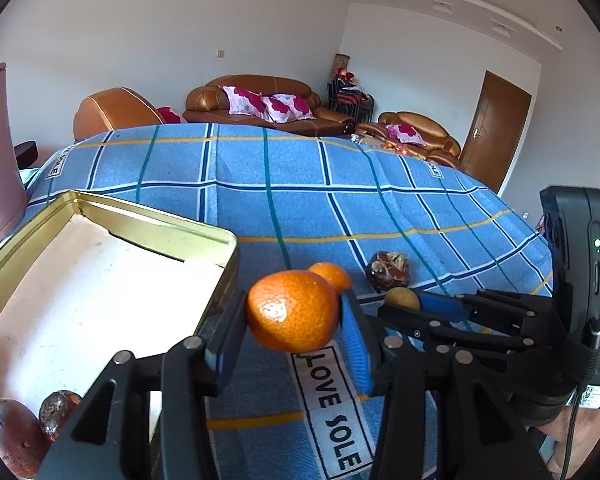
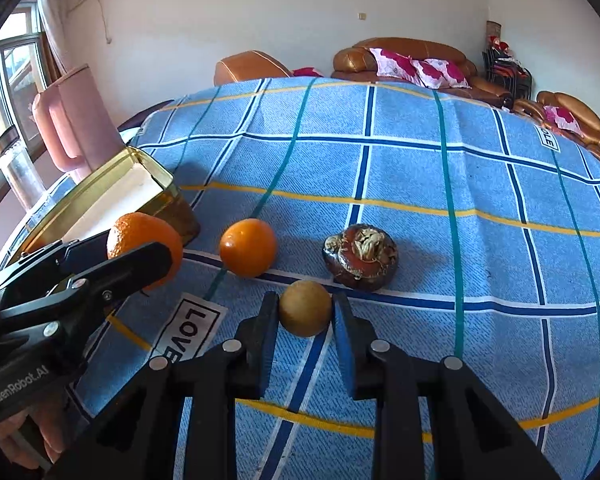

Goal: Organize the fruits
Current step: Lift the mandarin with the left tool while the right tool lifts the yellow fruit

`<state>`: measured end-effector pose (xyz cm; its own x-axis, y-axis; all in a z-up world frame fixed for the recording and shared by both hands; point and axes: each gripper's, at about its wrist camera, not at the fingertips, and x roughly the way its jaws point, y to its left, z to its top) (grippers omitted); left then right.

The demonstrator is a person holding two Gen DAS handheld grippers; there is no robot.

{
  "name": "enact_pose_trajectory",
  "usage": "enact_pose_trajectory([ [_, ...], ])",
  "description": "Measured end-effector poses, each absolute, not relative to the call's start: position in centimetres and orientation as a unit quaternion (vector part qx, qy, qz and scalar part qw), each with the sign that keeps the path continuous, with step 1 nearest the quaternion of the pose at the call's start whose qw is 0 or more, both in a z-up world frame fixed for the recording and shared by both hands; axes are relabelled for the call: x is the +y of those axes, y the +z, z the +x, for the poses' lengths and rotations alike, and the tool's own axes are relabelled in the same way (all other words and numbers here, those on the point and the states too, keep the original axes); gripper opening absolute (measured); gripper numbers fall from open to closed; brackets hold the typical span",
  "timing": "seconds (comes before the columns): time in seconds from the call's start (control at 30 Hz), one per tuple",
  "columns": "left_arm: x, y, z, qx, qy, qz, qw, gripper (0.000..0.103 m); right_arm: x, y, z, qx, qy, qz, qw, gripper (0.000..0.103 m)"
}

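Beside the gold tin [image 1: 148,220], both grippers hold fruit.
Left gripper [image 1: 294,320] clamps an orange [image 1: 292,316]; right gripper [image 2: 305,312] pinches a small yellow-brown fruit [image 2: 305,308].

You face white walls [image 1: 160,40] beyond the blue checked cloth [image 2: 420,184]. A brown leather sofa [image 1: 260,100] with pink flowered cushions [image 1: 268,106] stands behind it, a wooden door [image 1: 496,128] to its right, a bright window [image 2: 12,80] far left.
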<state>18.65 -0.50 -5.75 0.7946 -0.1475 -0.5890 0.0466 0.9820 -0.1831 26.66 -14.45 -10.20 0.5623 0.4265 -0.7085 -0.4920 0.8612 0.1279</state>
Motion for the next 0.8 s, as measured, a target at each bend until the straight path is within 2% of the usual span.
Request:
enact_pose_trajectory([
  [0.8, -1.4, -4.1, 16.3, 0.244, -0.037, -0.044, 0.968, 0.048, -14.4, -7.1, 22.5, 0.26, 0.298, -0.064, 0.916, 0.029],
])
